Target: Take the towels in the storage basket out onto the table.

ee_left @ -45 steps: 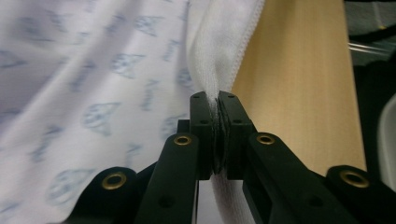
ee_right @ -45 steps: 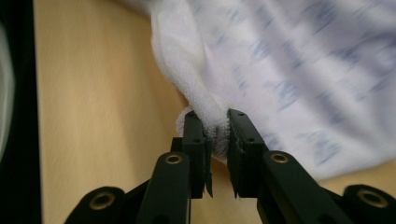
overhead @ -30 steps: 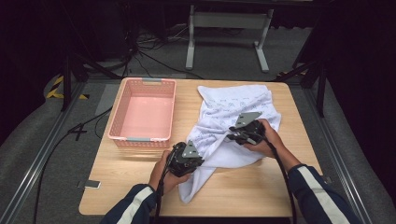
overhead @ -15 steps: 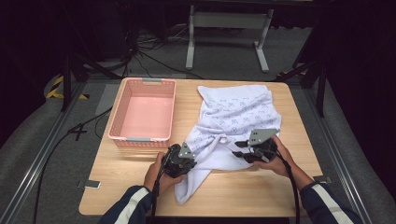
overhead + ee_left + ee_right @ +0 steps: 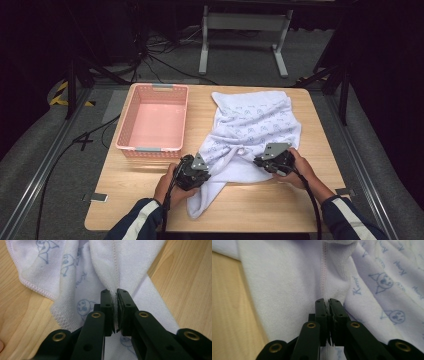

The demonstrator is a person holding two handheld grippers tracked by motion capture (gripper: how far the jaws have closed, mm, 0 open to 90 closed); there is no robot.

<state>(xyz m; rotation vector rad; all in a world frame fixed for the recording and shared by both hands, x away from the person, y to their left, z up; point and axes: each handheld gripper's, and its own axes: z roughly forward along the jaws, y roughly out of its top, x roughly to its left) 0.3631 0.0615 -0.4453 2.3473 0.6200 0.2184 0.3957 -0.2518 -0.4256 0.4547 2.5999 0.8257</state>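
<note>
Near the bottom centre of the high view, the left gripper (image 5: 114, 293) pinches a stitched fold of the white printed cotton towel (image 5: 252, 127); the right gripper (image 5: 327, 301), its jaws just closing, clamps another hemmed fold.

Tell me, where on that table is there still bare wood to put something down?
Bare wood shows on the table along the near edge between the two sleeves, and in a narrow strip right of the towel. The pink basket is empty inside. The middle is crowded: left claw and right claw both pinch towel folds there.
</note>
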